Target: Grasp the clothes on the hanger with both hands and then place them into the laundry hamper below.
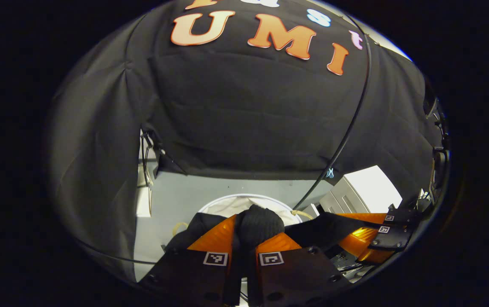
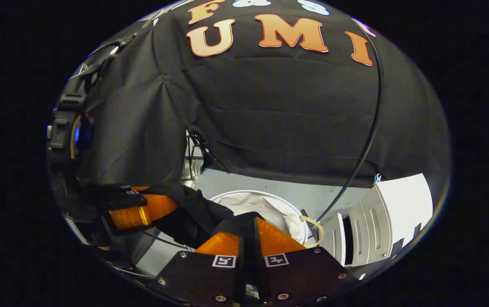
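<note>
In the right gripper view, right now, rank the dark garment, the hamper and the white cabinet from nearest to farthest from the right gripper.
1. Dark garment: pinched in the right gripper.
2. Hamper: just ahead, below.
3. White cabinet: off to the right.

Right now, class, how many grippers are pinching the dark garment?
2. The left gripper is clamped on a bunched knit fold of the dark garment above the white laundry hamper; the right gripper clamps its other end.

Black housing plates on the left gripper [image 1: 246, 238] and right gripper [image 2: 248, 236], each studded with round screws; square black-and-white markers just behind the fingers; possibly more markers on the farther units.
</note>
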Available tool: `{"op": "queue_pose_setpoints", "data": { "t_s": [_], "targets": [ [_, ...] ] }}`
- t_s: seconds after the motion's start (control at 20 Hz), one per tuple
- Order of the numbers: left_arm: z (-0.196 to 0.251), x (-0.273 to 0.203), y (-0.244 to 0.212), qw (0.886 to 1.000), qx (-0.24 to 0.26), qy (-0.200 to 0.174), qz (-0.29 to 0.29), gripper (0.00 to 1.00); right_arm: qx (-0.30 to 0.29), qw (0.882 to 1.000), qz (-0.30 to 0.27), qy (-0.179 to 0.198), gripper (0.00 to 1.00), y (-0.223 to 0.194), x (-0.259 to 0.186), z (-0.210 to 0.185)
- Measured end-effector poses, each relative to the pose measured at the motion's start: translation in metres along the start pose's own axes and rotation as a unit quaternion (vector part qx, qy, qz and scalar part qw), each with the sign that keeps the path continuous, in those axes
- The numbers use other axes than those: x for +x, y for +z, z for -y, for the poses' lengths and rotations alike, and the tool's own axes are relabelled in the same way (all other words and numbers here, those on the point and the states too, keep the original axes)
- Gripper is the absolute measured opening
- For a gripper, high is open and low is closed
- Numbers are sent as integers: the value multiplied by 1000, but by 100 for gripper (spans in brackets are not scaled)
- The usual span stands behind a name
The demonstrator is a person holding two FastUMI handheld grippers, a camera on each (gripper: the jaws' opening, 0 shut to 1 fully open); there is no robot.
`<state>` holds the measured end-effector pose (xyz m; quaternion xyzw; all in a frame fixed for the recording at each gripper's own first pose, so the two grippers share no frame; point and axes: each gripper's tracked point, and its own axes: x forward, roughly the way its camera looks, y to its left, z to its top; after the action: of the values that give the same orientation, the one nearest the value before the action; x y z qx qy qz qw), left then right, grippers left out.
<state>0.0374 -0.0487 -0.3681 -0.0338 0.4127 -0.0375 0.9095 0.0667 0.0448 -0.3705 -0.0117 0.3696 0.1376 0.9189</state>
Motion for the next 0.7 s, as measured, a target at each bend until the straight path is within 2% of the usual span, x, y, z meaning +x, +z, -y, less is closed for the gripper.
{"op": "queue_pose_setpoints", "data": {
  "t_s": [0.2,0.3,0.35,0.4,0.6,0.65,0.7],
  "targets": [
    [-6,2,-16,999,-10,11,-30,11,0,1000,14,12,10,7,4,-4],
    [-8,6,-33,998,-16,8,-60,17,-6,1000,17,12,10,11,4,-1],
    [-10,8,-34,998,-21,9,-61,31,-7,1000,13,17,11,9,2,-3],
    [-12,11,-32,998,-26,12,-59,45,-10,1000,9,18,24,5,1,-5],
    [-15,11,-41,997,-26,10,-72,100,-13,1000,-1,14,52,-4,6,-7],
    [-20,11,-43,997,-26,14,-74,98,-13,1000,-1,11,55,-6,7,-6],
    [-21,11,-44,997,-28,14,-75,100,-12,1000,0,9,60,-6,7,-5]
  ]
}}
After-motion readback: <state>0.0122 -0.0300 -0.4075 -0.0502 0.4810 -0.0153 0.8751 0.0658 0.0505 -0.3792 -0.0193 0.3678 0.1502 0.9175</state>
